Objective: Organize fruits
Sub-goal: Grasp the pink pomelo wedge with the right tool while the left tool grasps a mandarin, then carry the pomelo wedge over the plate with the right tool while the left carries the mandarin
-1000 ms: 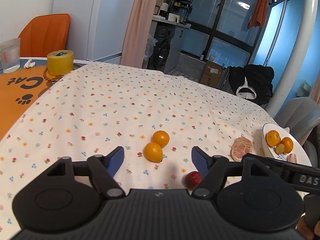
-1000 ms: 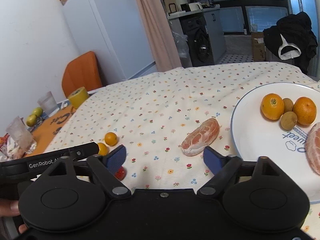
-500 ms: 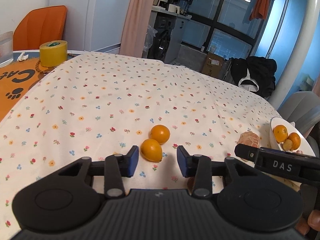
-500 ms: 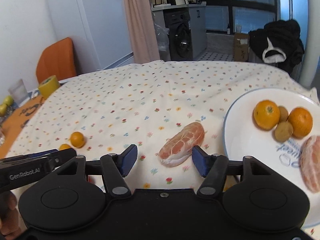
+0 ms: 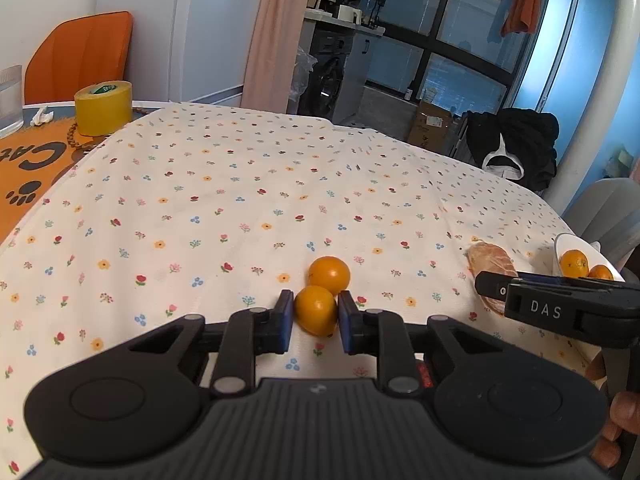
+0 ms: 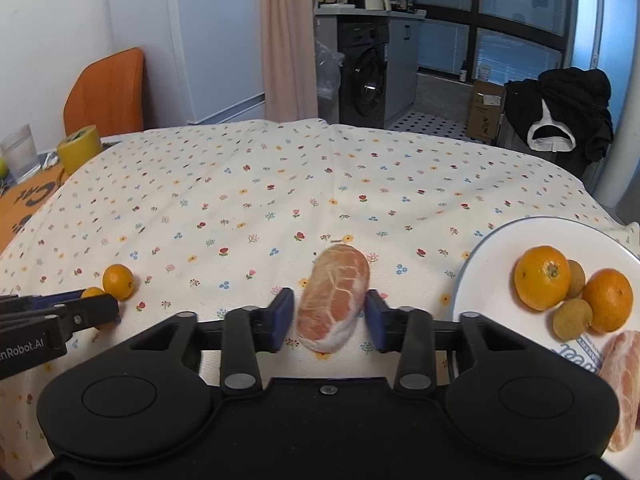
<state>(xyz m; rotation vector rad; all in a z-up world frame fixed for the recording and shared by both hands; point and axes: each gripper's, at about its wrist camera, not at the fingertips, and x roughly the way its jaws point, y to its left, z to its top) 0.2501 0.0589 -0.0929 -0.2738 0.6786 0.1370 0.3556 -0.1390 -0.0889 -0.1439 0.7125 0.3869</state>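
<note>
Left gripper (image 5: 316,322): fingers drawn in close on either side of the near small orange fruit (image 5: 316,310); the blue pads sit against its sides, gripping it while it rests on the worktop (image 5: 224,200).
Second small orange fruit (image 5: 329,273): just behind the gripped one, touching it, outside the fingers.
Right gripper (image 6: 329,319): fingers partly closed around the peeled citrus segment (image 6: 334,298); the left pad meets its side, the right pad is at its edge, and I cannot tell whether that side presses on it. The segment lies on the cloth, pointing away from the camera.
Writing: "DAS" on the right gripper's side in the left wrist view; "nRobot.AI" on the left gripper's side in the right wrist view; "Cat" and paw prints on the orange mat (image 5: 28,176); blue lettering on the plate, partly hidden.
White plate (image 6: 492,252): at the worktop's right edge, holding two oranges (image 6: 542,278), two small brown fruits (image 6: 572,319) and another peeled segment (image 6: 624,376).
Worktop covering: floral tablecloth.
Far left: yellow tape roll (image 5: 103,107), drinking glass (image 6: 20,152).
</note>
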